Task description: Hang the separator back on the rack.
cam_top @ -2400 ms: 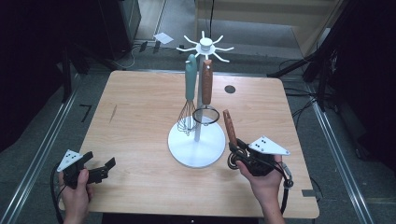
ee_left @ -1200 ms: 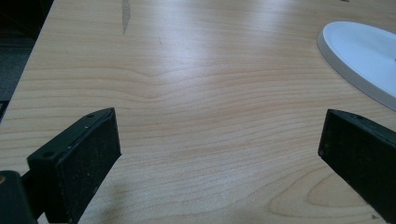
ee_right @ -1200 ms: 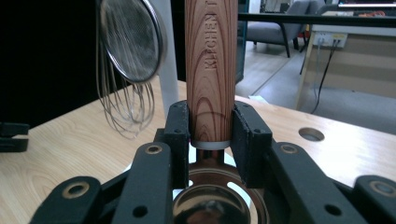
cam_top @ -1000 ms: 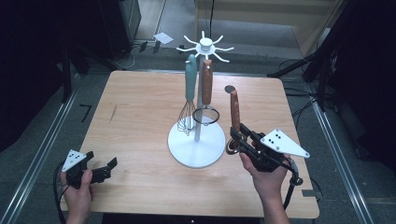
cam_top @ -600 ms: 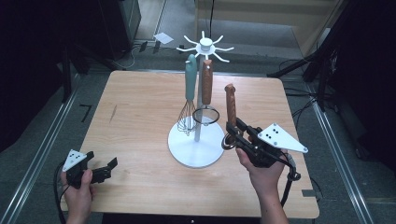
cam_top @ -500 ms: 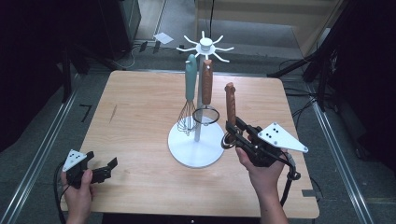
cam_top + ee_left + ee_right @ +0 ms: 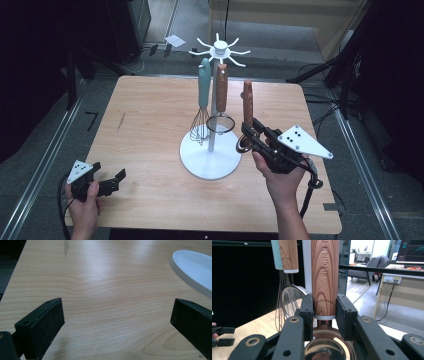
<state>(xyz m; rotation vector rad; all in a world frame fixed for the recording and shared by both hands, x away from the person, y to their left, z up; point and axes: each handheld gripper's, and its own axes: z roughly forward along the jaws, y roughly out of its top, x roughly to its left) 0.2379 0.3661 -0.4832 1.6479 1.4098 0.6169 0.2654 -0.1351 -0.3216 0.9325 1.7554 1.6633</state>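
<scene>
Standing upright in the right claw [image 7: 248,136] is a wooden-handled utensil [image 7: 247,107], its handle pointing up and its metal end [image 7: 243,145] hanging below the jaws. From the right gripper view, both jaws are pressed against the wooden handle [image 7: 325,277] just above its pale collar, clenched firmly on it, with a shiny slotted metal part [image 7: 328,347] visible underneath. The utensil sits just beside the white rack [image 7: 218,50], off to its right, above the edge of the round white base [image 7: 210,161]. On the rack hang a whisk [image 7: 202,100] with a teal handle and a small strainer [image 7: 220,107] with a wooden handle, side by side against the pole. The right hand [image 7: 281,182] grips the tool from below, the grey plate [image 7: 302,142] on top tilting outward. Over at the near left corner of the tabletop [image 7: 145,110], the left claw [image 7: 116,180] is released, its jaws standing wide apart above bare wood in the left gripper view, with the rim of the white base [image 7: 193,267] at upper right. The left hand [image 7: 82,202] holds it low, well apart from the rack.
</scene>
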